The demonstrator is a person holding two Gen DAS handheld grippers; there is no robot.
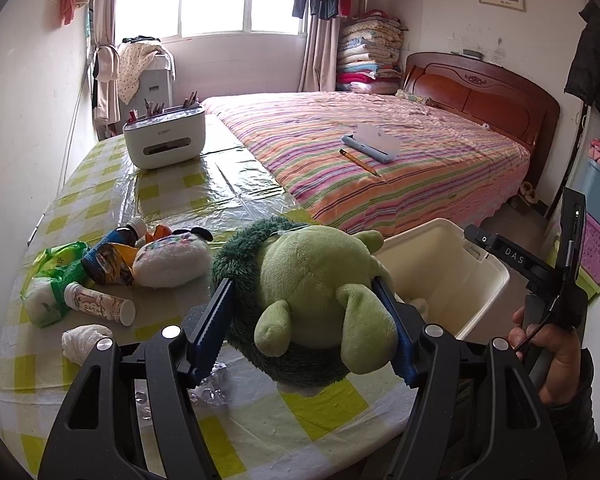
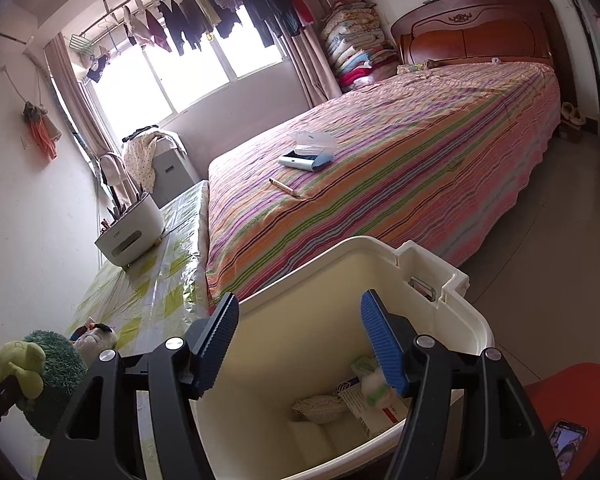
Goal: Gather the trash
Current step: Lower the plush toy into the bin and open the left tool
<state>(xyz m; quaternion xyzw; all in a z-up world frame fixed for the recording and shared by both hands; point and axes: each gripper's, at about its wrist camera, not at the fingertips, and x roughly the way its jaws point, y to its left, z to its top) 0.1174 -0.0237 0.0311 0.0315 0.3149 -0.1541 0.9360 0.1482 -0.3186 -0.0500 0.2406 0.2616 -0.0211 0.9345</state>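
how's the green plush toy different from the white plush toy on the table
The green plush toy is clamped between the left gripper jaws beside the white bin; the white plush toy lies free on the table among bottles and wrappers. The green one has a shaggy dark-green back; the white one has coloured speckles and black ears. Both are soft toys.

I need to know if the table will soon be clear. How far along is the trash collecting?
Partway. Boxes and wrappers already lie in the white bin. The left gripper holds a green plush toy; the right gripper hangs open over the bin. Bottles, packets and tissue remain.
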